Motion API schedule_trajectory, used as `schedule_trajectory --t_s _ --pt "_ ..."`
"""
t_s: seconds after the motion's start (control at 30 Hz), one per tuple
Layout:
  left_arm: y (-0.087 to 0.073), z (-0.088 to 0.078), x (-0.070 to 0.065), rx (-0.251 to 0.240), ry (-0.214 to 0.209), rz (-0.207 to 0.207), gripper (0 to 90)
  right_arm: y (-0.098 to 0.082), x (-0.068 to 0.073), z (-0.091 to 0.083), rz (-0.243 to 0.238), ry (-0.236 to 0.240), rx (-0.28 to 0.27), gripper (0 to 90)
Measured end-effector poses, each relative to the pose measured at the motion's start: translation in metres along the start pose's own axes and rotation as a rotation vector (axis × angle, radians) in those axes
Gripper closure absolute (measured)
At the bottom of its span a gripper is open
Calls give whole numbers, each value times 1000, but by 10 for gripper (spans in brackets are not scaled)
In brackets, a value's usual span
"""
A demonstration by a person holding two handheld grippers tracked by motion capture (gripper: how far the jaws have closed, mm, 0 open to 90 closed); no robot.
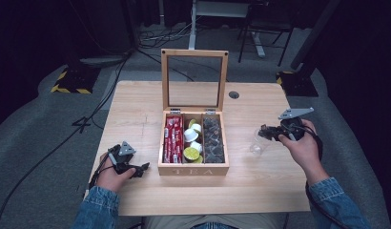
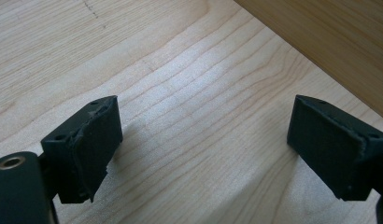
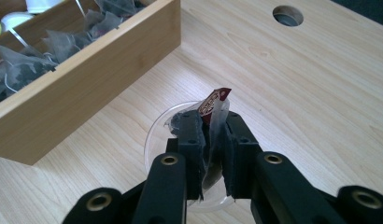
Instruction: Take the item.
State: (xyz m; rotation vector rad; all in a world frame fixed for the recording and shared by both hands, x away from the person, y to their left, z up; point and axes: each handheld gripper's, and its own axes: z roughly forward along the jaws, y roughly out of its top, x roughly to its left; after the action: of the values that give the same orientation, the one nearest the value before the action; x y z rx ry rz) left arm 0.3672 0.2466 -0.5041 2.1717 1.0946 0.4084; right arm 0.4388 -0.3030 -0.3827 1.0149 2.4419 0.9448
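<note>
right gripper (image 3: 212,135) jaws pinch a tea bag (image 3: 216,109) above clear cup (image 3: 157,135)

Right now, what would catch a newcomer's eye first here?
The open wooden tea box at the table's centre, its glass lid upright. Right of it, the right gripper pinches a tea bag over a clear cup; the left gripper rests open near the box's left side.

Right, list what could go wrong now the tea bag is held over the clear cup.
1. The right hand-held gripper pinches the tea bag above the clear cup; released off-centre, the bag may catch on the rim or land on the table.
2. The cup looks light and nothing steadies it; the left hand-held gripper rests open on the table beyond the tea box. A nudge from the jaws could tip it.
</note>
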Motion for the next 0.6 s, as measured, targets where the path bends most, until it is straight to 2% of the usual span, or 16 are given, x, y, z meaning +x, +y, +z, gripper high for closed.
schedule_trajectory --t_s 0.43,0.47,0.53,0.6 --pt "0 0 0 0 0 0 107 -4 3 9 -8 4 37 794" --pt "0 0 0 0 0 0 107 -5 3 9 -8 8 39 782" --pt "0 0 0 0 0 0 107 -6 2 9 -10 19 20 689" --pt "0 0 0 0 0 0 107 -6 2 9 -6 21 18 674"
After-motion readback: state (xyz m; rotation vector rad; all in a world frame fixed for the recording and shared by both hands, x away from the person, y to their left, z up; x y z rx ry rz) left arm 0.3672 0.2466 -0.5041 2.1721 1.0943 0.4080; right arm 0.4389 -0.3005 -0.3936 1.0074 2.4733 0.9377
